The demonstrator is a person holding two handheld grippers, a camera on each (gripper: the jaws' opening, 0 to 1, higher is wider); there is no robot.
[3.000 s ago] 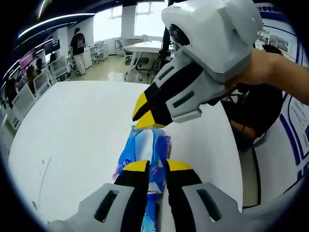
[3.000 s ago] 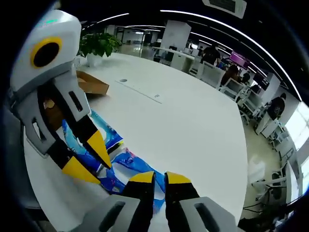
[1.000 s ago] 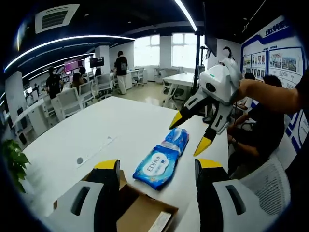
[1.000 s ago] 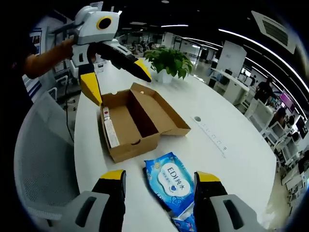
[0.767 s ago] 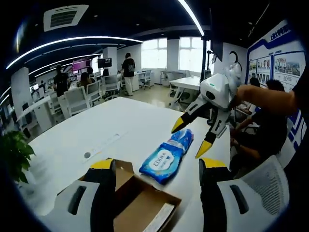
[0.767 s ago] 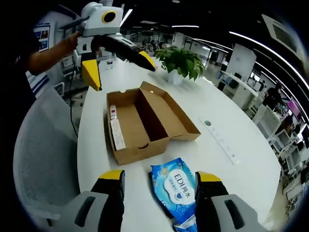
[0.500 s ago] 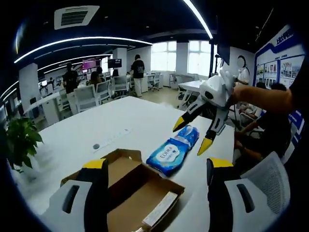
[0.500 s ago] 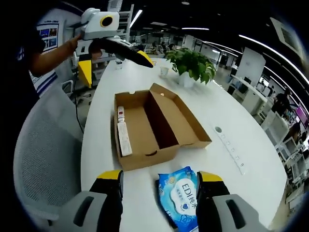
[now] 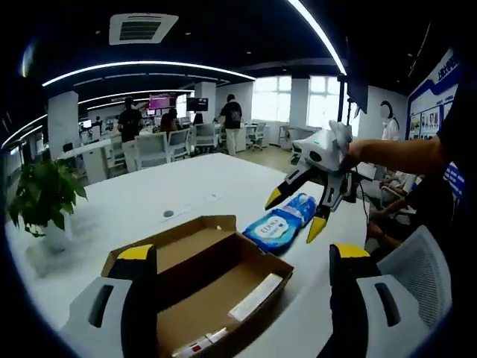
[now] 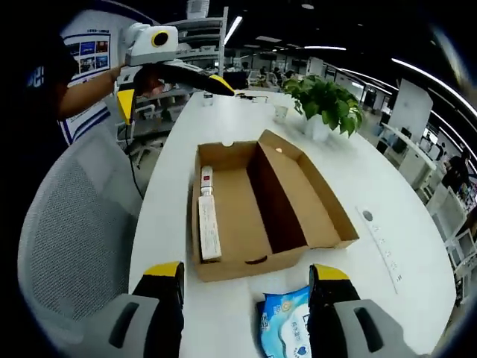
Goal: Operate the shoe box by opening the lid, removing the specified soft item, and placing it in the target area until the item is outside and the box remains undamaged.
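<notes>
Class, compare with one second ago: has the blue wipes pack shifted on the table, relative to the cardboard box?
No. The wipes pack lies just off the same end of the box; the cameras pulled back.

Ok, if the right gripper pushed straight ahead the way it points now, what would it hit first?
Probably the near end wall of the open shoe box; the wet-wipes pack lies lower, between the open right gripper tips. Depth is unclear.

Open shoe box (image 9: 205, 287) beside blue wipes pack (image 9: 284, 223) on white table (image 9: 134, 209)
</notes>
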